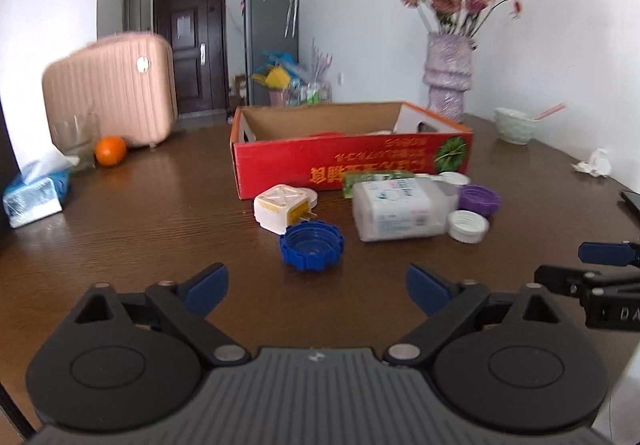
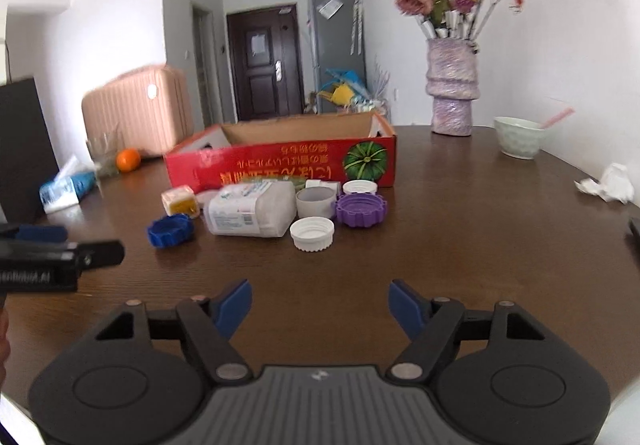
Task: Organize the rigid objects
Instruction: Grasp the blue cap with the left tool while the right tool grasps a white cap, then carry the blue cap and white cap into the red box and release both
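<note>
Table (image 1: 160, 213), dark brown wood grain, bearing the items listed.

Box (image 1: 352, 161): red cardboard, open top, printed lettering and a green melon picture on its near wall; stands mid-table. Something red and something white show inside it, too hidden to identify.

Loose items just in front of the box:
- blue cap (image 1: 312, 245), ridged, open side up, nearest my left gripper
- white plug adapter (image 1: 282, 211), prongs toward the blue cap
- translucent plastic container (image 1: 400, 211) with printed label, lying on its side
- white cap (image 1: 468, 226), just right of the container
- purple cap (image 1: 479, 199), ridged, behind the white cap
- green packet (image 1: 376, 181), against the box wall

Left gripper (image 1: 318, 291): my jaws stand wide apart, nothing between them, short of the blue cap.

Right gripper (image 2: 320, 305): my jaws stand apart, nothing between them, over bare table, well short of the white cap.

Other: vase (image 1: 448, 77) with pink flowers, pale bowl (image 1: 514, 129), crumpled tissue (image 1: 596, 163), orange (image 1: 110, 151), glass (image 1: 76, 139), tissue pack (image 1: 34, 195), pink suitcase (image 1: 112, 89).
</note>
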